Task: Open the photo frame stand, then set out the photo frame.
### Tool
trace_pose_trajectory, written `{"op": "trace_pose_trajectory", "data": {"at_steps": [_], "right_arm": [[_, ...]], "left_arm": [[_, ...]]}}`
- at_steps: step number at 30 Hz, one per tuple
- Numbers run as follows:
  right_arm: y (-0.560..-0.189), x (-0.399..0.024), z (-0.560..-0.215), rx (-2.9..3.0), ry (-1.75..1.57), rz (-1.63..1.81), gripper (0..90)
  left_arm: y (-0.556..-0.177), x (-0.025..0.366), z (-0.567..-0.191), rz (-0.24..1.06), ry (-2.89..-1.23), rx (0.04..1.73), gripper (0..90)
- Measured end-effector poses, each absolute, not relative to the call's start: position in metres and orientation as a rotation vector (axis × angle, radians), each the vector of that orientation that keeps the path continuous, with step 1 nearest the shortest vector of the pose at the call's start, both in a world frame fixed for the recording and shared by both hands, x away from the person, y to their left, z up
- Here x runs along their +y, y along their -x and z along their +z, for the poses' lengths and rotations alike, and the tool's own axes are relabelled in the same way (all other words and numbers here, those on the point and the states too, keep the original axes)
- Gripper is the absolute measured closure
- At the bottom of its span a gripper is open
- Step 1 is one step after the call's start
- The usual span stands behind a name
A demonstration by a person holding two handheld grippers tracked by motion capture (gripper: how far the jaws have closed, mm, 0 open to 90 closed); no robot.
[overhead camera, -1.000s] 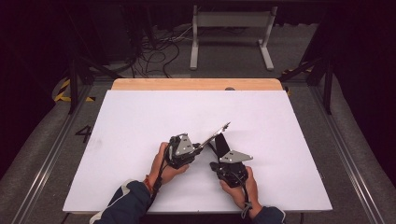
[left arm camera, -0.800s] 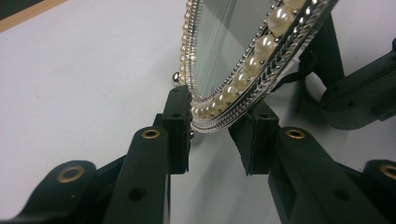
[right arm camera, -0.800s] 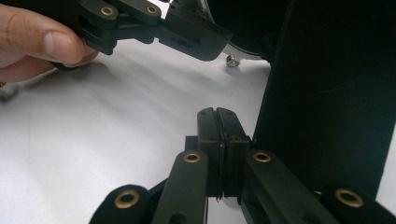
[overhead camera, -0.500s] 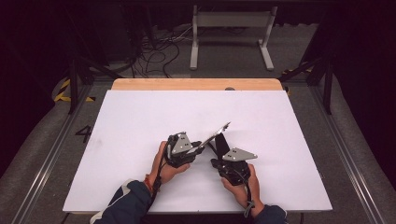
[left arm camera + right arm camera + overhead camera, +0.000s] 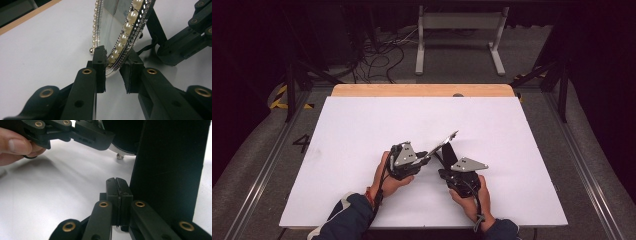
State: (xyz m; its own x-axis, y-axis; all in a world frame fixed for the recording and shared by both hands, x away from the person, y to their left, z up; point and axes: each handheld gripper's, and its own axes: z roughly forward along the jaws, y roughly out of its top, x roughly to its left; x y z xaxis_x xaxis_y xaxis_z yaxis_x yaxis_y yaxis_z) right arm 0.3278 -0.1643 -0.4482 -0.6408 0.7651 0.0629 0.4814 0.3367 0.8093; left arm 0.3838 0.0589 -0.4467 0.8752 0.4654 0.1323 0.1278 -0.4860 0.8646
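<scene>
Two hands hold two grippers near the front edge of the white table [image 5: 362, 130]. In the high view, the left gripper [image 5: 428, 156] sits just left of the middle and the right gripper [image 5: 446, 159] sits close beside it. A sleeve [image 5: 343, 220] comes in from the bottom.

Between the grippers stands a small picture frame [image 5: 446, 140]. It is tilted, and its lower part is close to both grippers. Its edge is shiny silver with a row of pearls [image 5: 125, 37].

The left gripper's jaws sit narrow, one on each side of the frame's lower edge. Its fingertips [image 5: 100, 58] press on the frame, so this claw holds it.

The right gripper [image 5: 116, 185] has its jaws pressed tight together with nothing between them. A black stand [image 5: 170, 167], the frame's back leg, rises just beside those jaws.

Farther back, a wooden strip [image 5: 422, 90] runs along the far edge of the table. Past it, some cables [image 5: 377, 52] lie on the floor beside a grey metal stand [image 5: 459, 35].
</scene>
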Motion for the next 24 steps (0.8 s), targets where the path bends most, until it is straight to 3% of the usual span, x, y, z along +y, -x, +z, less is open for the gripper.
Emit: {"op": "trace_pose_trajectory", "data": {"at_steps": [24], "right_arm": [[-0.3260, -0.1641, -0.4531, 2.278, -1.129, 1.195, 90.0]], "left_arm": [[-0.3774, 0.0611, -0.4432, 0.476, -2.092, 0.414, 78.1]]}}
